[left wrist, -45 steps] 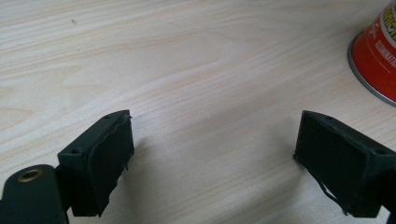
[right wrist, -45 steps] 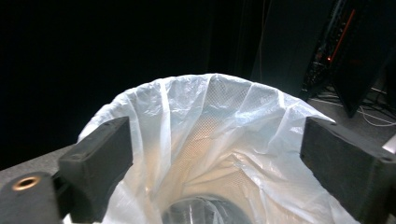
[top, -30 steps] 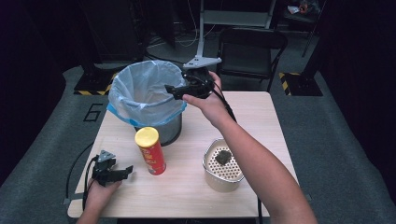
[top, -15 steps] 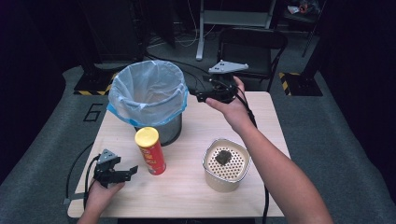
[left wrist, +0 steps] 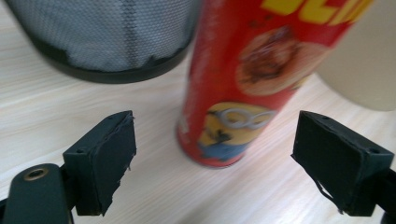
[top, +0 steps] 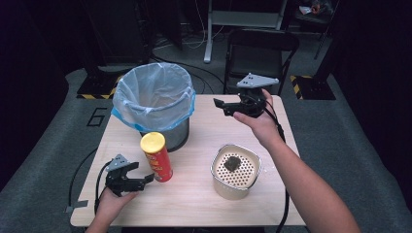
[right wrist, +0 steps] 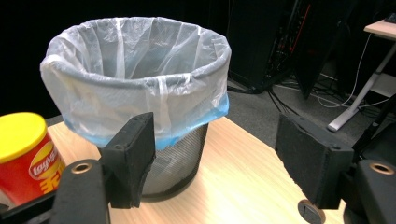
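Note:
A red chips can [top: 158,158] with a yellow lid stands upright on the wooden table [top: 204,204], just in front of a mesh waste bin [top: 153,99] lined with a pale blue bag. My left gripper [top: 145,180] is low at the front left, open, with its jaws on either side of the can's base [left wrist: 243,79] and not touching it. My right gripper [top: 221,106] hovers right of the bin, pointing at it. Its jaws have just been closing a little and stand open with nothing between them. The right gripper view faces the bin [right wrist: 140,79] and the can [right wrist: 25,149].
A metal pot with a perforated insert [top: 214,170] stands at the front right and holds a small dark lump [top: 231,163]. A black folding chair [top: 262,46] stands behind the table. Bare tabletop lies between the bin and the pot.
My right gripper has drawn back to the right, from over the bin's rim to beside the bin. The left gripper has edged up toward the can.

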A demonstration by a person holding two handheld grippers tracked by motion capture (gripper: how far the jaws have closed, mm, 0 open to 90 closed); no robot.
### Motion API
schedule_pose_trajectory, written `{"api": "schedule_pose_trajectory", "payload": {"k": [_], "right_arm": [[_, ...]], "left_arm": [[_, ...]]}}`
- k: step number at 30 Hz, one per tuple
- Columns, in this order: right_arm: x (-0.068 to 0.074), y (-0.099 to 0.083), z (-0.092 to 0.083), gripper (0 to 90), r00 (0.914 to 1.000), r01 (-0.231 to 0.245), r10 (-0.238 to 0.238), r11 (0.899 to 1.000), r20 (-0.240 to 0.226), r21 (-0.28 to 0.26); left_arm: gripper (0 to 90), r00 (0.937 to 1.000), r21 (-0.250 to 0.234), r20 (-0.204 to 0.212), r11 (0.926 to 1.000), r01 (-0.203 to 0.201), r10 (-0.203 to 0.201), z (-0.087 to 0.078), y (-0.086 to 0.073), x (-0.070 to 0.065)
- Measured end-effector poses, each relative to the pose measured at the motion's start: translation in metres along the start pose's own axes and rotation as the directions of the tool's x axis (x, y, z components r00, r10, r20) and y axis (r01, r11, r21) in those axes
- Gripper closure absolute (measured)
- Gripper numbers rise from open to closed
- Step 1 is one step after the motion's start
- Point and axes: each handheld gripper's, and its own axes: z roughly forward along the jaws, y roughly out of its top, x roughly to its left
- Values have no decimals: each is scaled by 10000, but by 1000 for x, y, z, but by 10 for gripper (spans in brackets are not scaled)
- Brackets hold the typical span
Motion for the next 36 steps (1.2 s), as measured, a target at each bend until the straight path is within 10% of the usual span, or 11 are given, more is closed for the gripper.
{"api": "schedule_pose_trajectory", "payload": {"k": [13,36], "right_arm": [[-8,-38,-38,281,9986,299,-307,9993,425,203],[-28,-112,-62,281,9838,-1184,1140,9927,1383,240]], "left_arm": [[142,9991,28,22,9991,-416,416,26,15,-14],[233,9905,-77,-786,9935,-1135,1126,38,15,-20]]}}
